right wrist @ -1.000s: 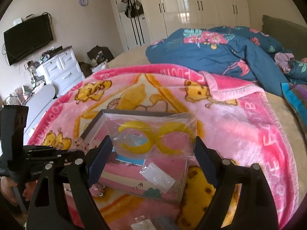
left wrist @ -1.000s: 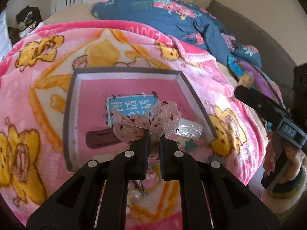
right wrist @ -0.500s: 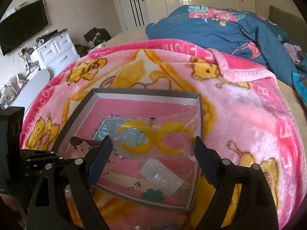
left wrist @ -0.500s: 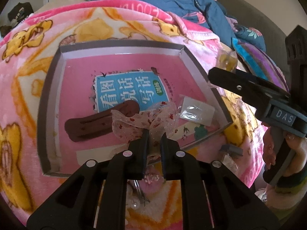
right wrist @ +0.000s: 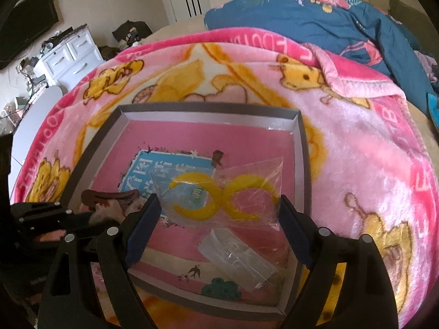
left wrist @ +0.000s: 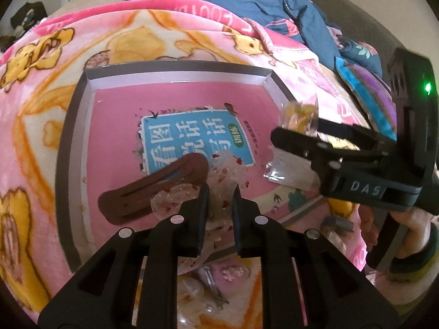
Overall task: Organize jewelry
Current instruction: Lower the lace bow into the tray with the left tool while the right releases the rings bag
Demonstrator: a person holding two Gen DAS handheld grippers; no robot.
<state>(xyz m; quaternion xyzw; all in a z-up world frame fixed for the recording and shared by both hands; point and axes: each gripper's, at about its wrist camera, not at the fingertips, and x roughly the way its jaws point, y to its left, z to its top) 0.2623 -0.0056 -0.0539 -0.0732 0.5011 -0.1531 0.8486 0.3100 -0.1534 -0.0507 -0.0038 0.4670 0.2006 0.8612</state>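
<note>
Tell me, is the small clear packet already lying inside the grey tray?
Yes, the small clear packet lies on the grey tray's floor near its front corner.

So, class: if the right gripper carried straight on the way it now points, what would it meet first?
Probably the pink floor of the grey box, around the small clear packet lying there. The right gripper already carries a bag of yellow rings, which would likely touch first; depth is unclear.

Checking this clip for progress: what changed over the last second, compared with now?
Both grippers came down over the grey box. The left gripper brought the sheer bow down beside the brown clip, and its jaws are opening around the bow. The right gripper lowered the clear bag of yellow hoops, still held. Box, clip and small clear packet stayed put.
</note>
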